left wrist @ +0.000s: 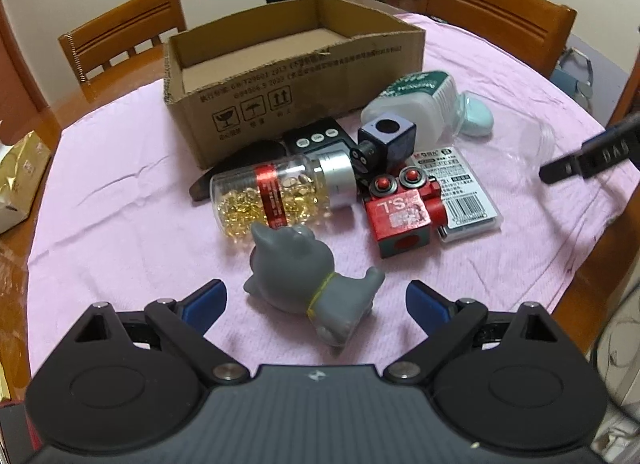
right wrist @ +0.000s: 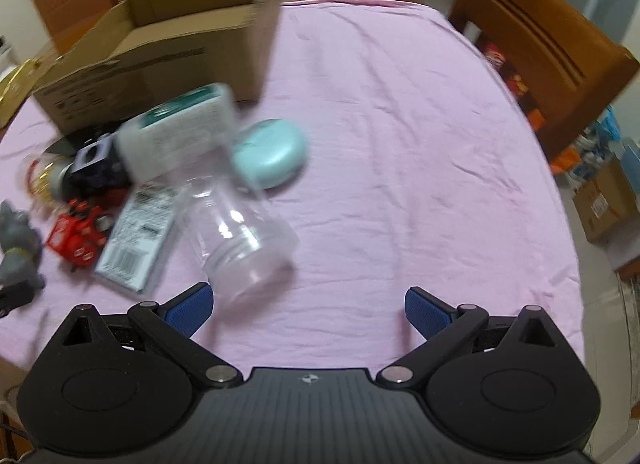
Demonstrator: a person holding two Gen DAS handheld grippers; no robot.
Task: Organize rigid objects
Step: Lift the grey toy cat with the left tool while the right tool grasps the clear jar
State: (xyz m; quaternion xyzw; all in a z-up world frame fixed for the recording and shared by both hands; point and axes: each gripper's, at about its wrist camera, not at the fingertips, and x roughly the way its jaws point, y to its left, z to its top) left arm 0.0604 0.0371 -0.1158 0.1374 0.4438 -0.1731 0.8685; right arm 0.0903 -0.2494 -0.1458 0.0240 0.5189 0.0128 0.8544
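An open cardboard box (left wrist: 296, 75) stands at the back of the pink cloth; it also shows in the right wrist view (right wrist: 160, 51). In front of it lie a grey cat figurine (left wrist: 308, 284), a clear bottle of gold capsules (left wrist: 276, 195), a red block toy (left wrist: 404, 215), a dark blue cube (left wrist: 386, 137), a white and green container (left wrist: 412, 103), a teal case (right wrist: 272, 155) and a clear plastic bottle (right wrist: 244, 227). My left gripper (left wrist: 316, 302) is open with the cat figurine lying between its fingers. My right gripper (right wrist: 308, 310) is open and empty, just right of the clear bottle.
Wooden chairs (left wrist: 120, 39) (left wrist: 496, 11) stand behind the table. A barcode pack (left wrist: 460, 187) and a black timer (left wrist: 320, 139) lie in the pile. A gold box (left wrist: 20, 179) sits at the left edge. The right gripper's black finger (left wrist: 584, 159) shows at right.
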